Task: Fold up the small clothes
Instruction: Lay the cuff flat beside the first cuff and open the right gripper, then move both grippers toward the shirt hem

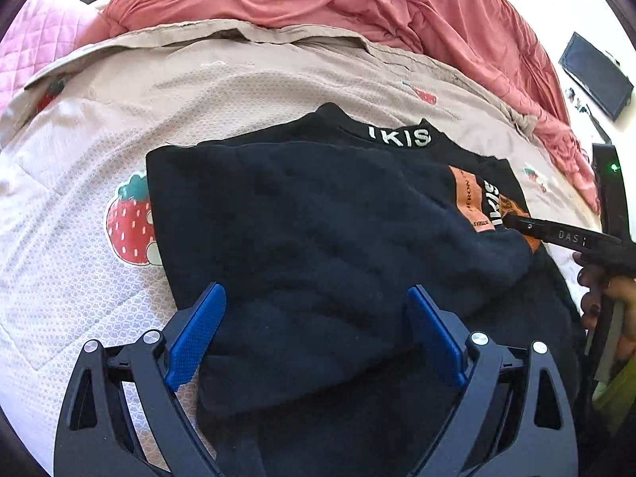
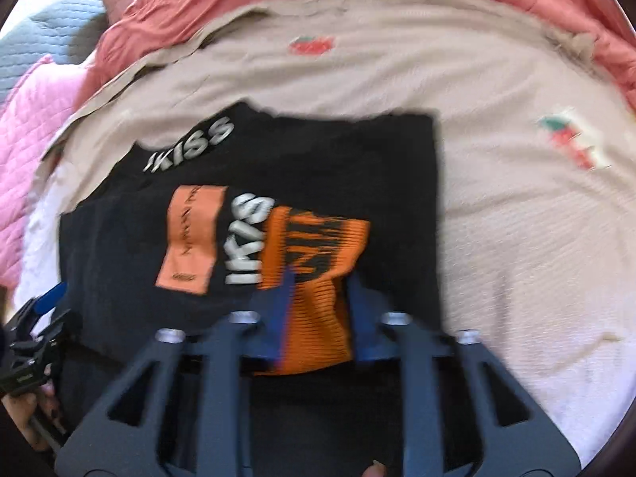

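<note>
A small black sweater (image 1: pixel 302 214) with white "IKISS" lettering and orange patches lies partly folded on a beige strawberry-print blanket (image 1: pixel 119 91). My left gripper (image 1: pixel 316 332) is open over the sweater's near edge, its blue fingers apart with black fabric between them. In the right wrist view the sweater (image 2: pixel 131 254) lies in the middle and my right gripper (image 2: pixel 320 306) has its jaws part closed around the orange striped cuff (image 2: pixel 318 274). The view is blurred. The right gripper also shows at the right of the left wrist view (image 1: pixel 516 222), touching the orange patch.
A rumpled coral duvet (image 1: pixel 318 0) lies behind the blanket, with a pink quilted cover (image 1: pixel 43 43) at the far left. A dark flat device (image 1: pixel 596 75) lies on a white surface at the right.
</note>
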Demonstrator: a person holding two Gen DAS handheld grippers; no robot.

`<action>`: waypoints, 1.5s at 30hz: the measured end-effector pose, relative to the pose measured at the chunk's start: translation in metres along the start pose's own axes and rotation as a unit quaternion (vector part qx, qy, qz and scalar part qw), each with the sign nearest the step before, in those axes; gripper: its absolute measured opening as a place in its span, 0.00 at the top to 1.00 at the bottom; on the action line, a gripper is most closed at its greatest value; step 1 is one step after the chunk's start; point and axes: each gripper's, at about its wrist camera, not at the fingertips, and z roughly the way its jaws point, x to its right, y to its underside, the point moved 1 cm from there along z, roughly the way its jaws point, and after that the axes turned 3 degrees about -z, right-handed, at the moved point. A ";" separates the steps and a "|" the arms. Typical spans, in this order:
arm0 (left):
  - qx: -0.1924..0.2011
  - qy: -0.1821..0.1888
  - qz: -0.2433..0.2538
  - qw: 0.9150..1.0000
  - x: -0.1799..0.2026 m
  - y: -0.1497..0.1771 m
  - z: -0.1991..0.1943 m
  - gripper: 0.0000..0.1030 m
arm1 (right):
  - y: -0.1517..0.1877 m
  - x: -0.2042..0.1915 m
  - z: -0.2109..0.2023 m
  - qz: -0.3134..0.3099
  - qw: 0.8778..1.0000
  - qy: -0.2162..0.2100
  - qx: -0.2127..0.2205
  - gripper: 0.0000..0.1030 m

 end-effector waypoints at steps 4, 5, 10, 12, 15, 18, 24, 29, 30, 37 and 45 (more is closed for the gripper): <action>0.004 -0.003 0.004 1.000 0.001 -0.002 0.000 0.11 | -0.008 -0.014 -0.024 -0.033 0.998 0.028 0.048 0.96; 0.007 0.001 0.000 1.000 0.001 -0.003 -0.001 0.11 | -0.012 -0.014 -0.032 -0.030 0.997 0.029 0.066 0.96; 0.009 -0.001 0.004 1.000 0.002 -0.002 -0.002 0.11 | -0.017 -0.009 -0.017 -0.046 0.992 0.106 0.042 0.99; 0.006 -0.007 0.007 1.000 0.003 -0.001 0.000 0.11 | -0.013 0.001 0.001 -0.057 0.988 0.146 0.014 1.00; 0.005 -0.009 0.010 1.000 0.005 -0.003 -0.002 0.11 | -0.002 0.011 0.000 -0.057 0.989 0.135 0.025 1.00; 0.022 -0.002 -0.002 1.000 0.004 -0.008 -0.012 0.11 | 0.002 0.006 -0.024 -0.045 0.988 0.139 0.059 0.91; 0.039 0.002 0.012 0.999 0.012 -0.010 -0.022 0.11 | 0.008 -0.027 -0.044 -0.077 0.989 0.073 0.102 0.80; -0.014 -0.017 0.033 0.999 0.014 0.004 0.005 0.11 | 0.021 -0.032 -0.001 -0.076 0.993 0.083 0.022 0.82; -0.014 -0.021 0.038 0.999 0.016 0.004 0.005 0.10 | 0.020 -0.032 0.000 -0.076 0.993 0.083 0.020 0.82; 0.004 -0.013 0.016 1.000 0.012 -0.002 -0.019 0.09 | 0.019 -0.016 -0.039 -0.052 0.997 0.038 0.039 0.59; 0.038 -0.031 0.011 0.999 0.017 0.006 -0.074 0.04 | 0.056 0.001 -0.107 -0.073 0.995 0.005 0.074 0.32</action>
